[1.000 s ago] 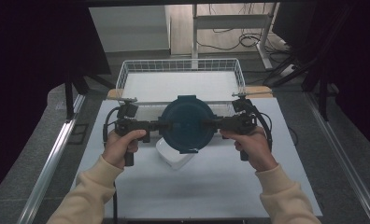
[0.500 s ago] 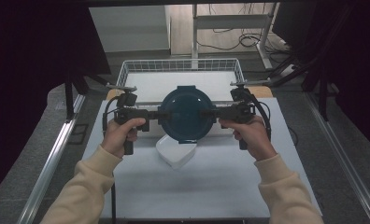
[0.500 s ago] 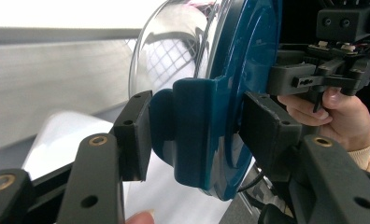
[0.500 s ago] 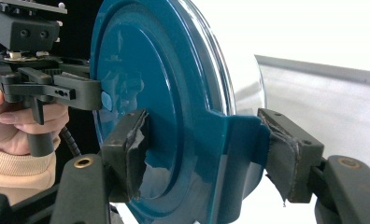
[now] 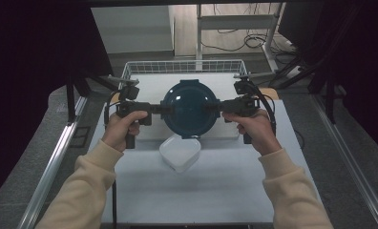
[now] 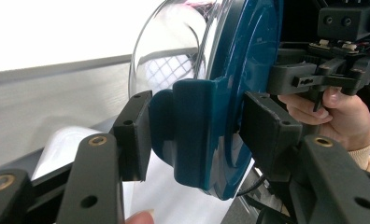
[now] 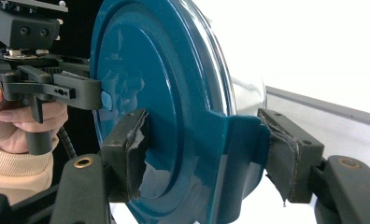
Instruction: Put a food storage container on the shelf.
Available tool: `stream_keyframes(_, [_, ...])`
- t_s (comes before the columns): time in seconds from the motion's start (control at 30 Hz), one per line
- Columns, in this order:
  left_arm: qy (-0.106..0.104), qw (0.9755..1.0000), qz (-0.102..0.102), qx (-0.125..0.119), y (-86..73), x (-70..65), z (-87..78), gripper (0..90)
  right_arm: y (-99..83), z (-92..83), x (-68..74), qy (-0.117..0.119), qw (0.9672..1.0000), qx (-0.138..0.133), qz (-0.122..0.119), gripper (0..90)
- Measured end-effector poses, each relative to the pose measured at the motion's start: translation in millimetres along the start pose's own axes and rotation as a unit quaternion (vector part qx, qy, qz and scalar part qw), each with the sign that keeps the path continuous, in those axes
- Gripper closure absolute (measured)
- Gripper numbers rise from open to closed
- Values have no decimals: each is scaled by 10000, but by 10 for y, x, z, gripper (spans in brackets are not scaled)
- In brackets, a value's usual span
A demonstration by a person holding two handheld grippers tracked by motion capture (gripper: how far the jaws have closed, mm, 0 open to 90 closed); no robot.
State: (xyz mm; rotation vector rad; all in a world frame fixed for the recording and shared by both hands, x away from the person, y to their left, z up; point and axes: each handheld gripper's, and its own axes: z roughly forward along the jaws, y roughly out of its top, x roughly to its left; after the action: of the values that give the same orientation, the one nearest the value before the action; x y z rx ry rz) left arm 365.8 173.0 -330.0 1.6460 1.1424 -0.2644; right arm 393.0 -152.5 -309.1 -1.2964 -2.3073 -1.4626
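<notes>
Teal lid with clear dome held between two hand-held grippers above the counter [image 5: 235, 191].

The wire basket [image 5: 184, 67] lies beyond the lid [image 5: 189, 109], the white container [image 5: 180, 152] just nearer. Left hand-held gripper [image 5: 159, 108] and right hand-held gripper [image 5: 215, 107] each clamp a side tab, jaws partly closed. It looks rigid, light and slippery; those tabs are the best hold.

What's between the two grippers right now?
The teal lidded container, clamped at its side tabs by the left gripper and right gripper, as the high view shows.

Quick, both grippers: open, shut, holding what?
Left gripper: shut on the teal-lidded container, at its side tab.
Right gripper: shut on its opposite tab.
</notes>
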Motion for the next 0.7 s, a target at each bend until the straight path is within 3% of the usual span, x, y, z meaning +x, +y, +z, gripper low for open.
stream_keyframes(0.43, [-37, 9999, 121, 64, 261, 59, -53, 459, 198, 43, 26, -66, 10000, 25, -25, 360])
stream_keyframes(0.7, [-30, 10000, 67, 24, 404, 95, -68, 456, 342, 77, 17, -82, 10000, 35, -11, 360])
